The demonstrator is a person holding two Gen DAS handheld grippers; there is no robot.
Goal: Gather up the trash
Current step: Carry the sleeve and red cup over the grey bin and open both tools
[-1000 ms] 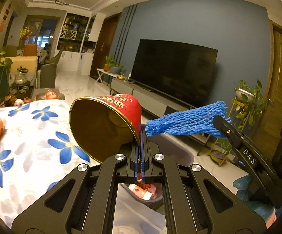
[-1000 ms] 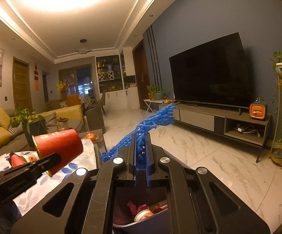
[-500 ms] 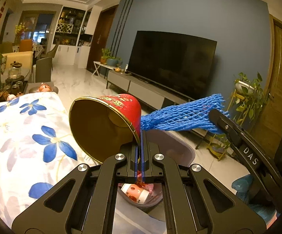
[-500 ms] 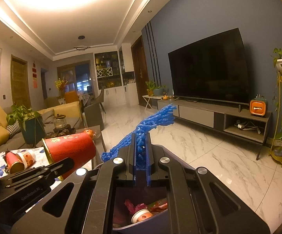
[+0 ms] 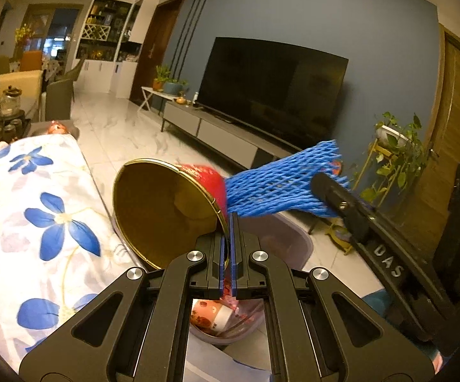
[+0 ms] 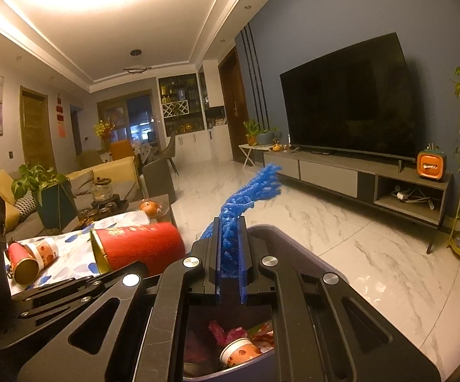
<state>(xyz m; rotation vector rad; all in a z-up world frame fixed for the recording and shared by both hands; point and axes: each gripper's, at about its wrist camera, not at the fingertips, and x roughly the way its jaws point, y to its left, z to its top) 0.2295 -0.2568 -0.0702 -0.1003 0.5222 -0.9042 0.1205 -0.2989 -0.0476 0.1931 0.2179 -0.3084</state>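
Over the bin (image 6: 296,248), cup (image 5: 166,213) and net (image 6: 230,222) are gripped by left tongs (image 5: 229,251) and right tongs (image 6: 230,267) — release is due next.

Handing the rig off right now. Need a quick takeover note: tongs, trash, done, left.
Left tongs: shut on the rim of the red cup, held on its side, mouth toward the camera.
Right tongs: shut on the blue net.
Both are held over the open bin, nothing released yet.
Done: the bin already holds a paper cup and pink wrappers.
Left: drop the red cup and the net in, then fetch the two small cups lying on the flowered cloth.
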